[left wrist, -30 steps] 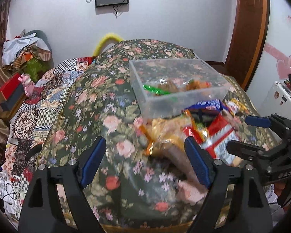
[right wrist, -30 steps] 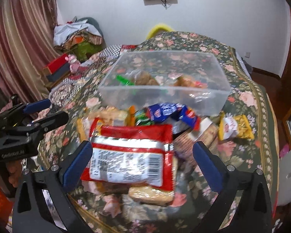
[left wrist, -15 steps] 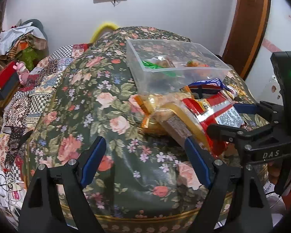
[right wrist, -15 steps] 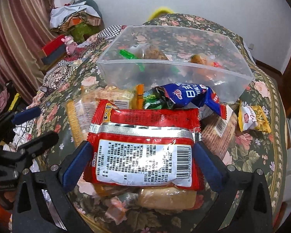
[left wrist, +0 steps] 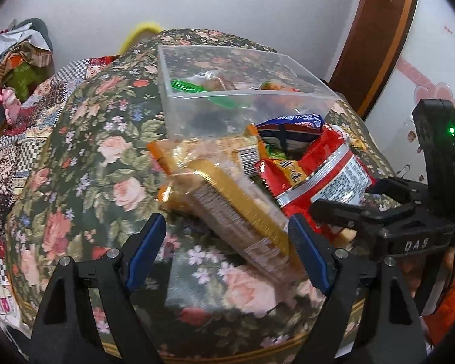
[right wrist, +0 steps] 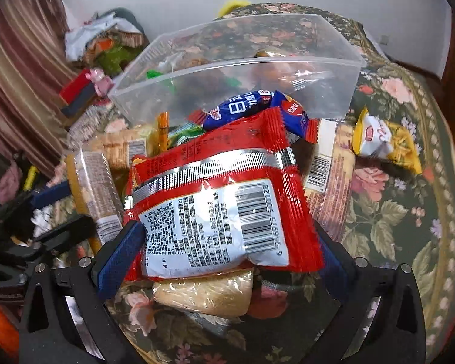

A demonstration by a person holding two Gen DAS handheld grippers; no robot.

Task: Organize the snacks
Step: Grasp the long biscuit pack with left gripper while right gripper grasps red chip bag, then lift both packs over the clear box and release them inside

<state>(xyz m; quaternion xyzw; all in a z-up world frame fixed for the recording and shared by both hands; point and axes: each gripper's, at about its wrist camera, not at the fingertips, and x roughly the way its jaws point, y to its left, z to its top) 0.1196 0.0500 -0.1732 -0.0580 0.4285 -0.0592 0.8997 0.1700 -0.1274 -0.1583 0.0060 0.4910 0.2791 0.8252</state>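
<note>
Red snack packet w/ white barcode label lies on top of the snack pile, right between the blue pads of the right tool; jaws spread wide, pads at the packet's two sides, but can't tell if they actually press it. Under it sits a pale yellowish packet. Behind: blue packet, then the clear plastic box w/ a few snacks inside, incl. something green. Yellow packet lies apart to the right on the floral cloth covering the worktop.

Left tool is open, nothing held. Long biscuit pack w/ gold edge runs diagonally btwn its pads, near the right pad; contact unclear, pack is blurred. Right tool shows at that view's right edge, at the red packet.
</note>
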